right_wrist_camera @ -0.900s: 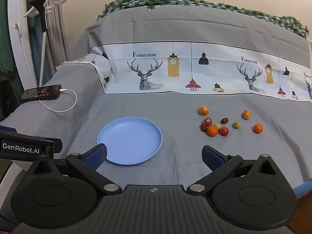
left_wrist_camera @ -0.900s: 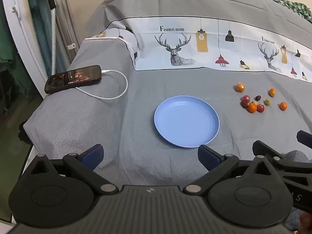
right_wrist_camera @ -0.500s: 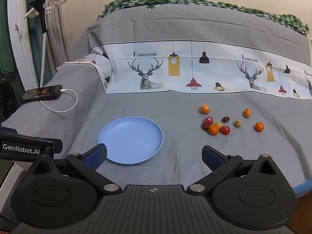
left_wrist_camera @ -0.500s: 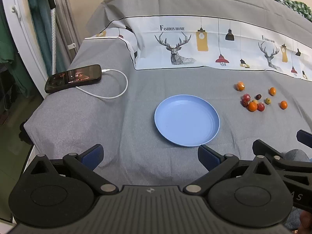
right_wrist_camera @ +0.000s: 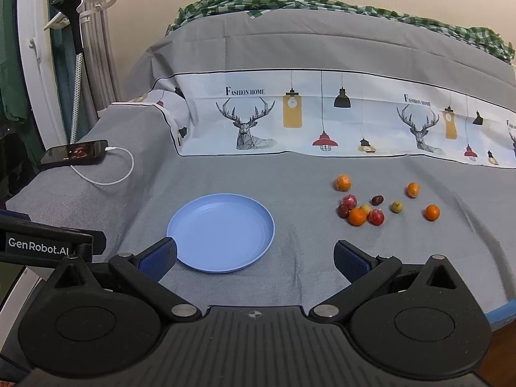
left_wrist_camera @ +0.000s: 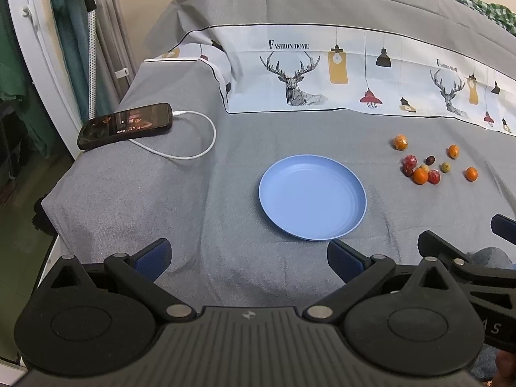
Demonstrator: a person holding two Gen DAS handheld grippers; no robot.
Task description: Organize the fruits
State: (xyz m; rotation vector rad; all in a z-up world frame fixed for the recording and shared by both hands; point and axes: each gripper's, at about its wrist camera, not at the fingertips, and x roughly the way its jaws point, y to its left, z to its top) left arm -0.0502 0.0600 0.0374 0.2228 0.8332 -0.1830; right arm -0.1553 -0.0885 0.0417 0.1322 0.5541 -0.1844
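Left tongs (left_wrist_camera: 248, 258) occupy the lower frame, jaws spread wide with nothing between them, above grey bedding (left_wrist_camera: 225, 200). A blue plate (left_wrist_camera: 312, 197) sits at frame centre, nothing on it. The fruits (left_wrist_camera: 425, 166), small orange, red, dark and green pieces, lie loosely grouped at middle right, well apart from the plate. A dark phone (left_wrist_camera: 125, 125) with a white cable (left_wrist_camera: 193, 148) rests at middle left. Part of the other tongs (left_wrist_camera: 467, 267) intrudes at lower right.

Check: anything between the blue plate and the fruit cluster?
Nothing: only bare grey sheet between the blue plate and the fruit cluster, clearest in the right wrist view.
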